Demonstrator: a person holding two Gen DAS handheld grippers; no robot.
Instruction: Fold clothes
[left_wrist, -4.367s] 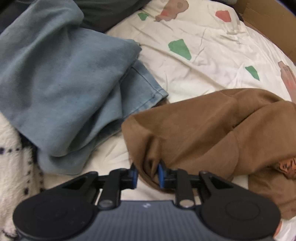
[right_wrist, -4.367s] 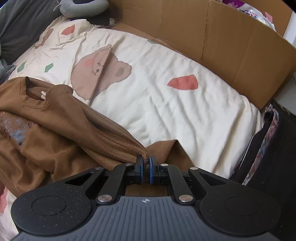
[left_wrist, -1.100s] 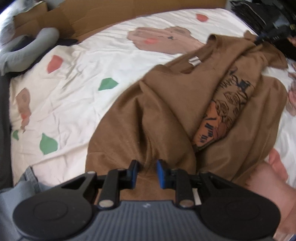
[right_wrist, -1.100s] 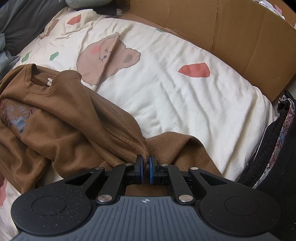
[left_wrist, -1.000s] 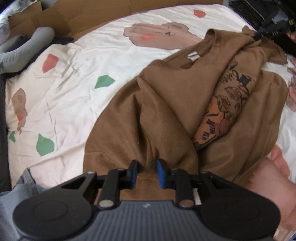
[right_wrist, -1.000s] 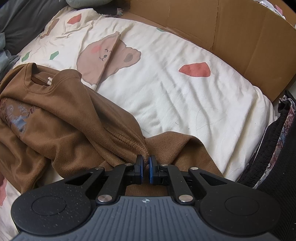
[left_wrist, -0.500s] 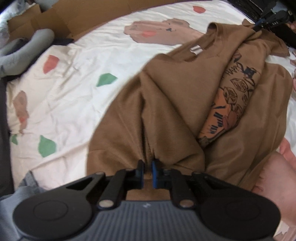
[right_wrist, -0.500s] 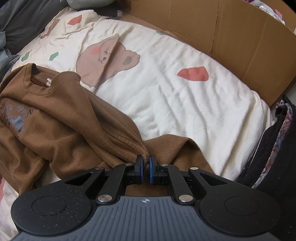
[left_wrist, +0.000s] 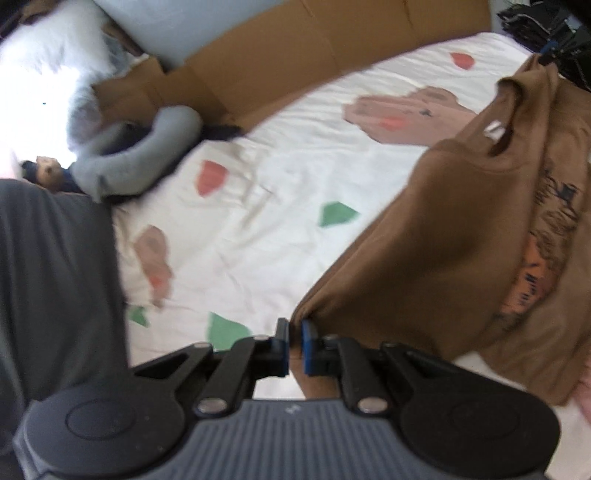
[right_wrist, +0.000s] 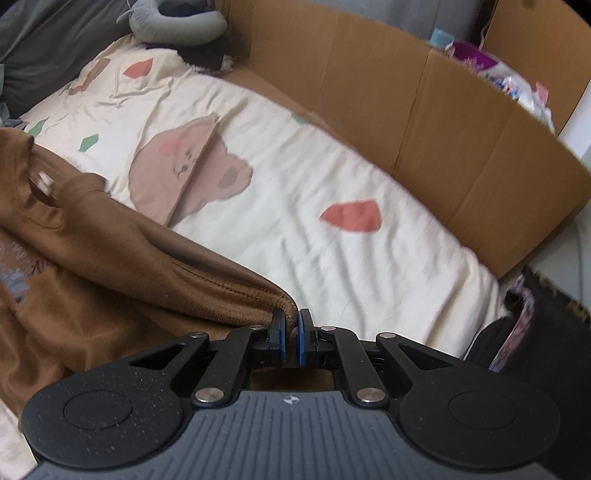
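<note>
A brown sweatshirt (left_wrist: 443, 236) with an orange and black print hangs between both grippers over the white bed sheet (left_wrist: 280, 177). My left gripper (left_wrist: 294, 330) is shut on one edge of the brown cloth, lifted off the sheet. In the right wrist view the same sweatshirt (right_wrist: 110, 258) spreads to the left, neck opening and label at far left. My right gripper (right_wrist: 289, 325) is shut on a stitched hem corner of it. The cloth sags between the two grips.
The sheet (right_wrist: 332, 184) carries bear and coloured-shape prints. A cardboard wall (right_wrist: 424, 110) runs along the far side. A grey curved pillow (left_wrist: 140, 155) and a dark grey cloth (left_wrist: 48, 280) lie left. Dark clothes (right_wrist: 535, 332) are piled at the right edge.
The left gripper closed on the sweatshirt's edge, then rose and tilted up, pulling the cloth off the sheet. The right gripper also lifted a little, still clamped on the hem.
</note>
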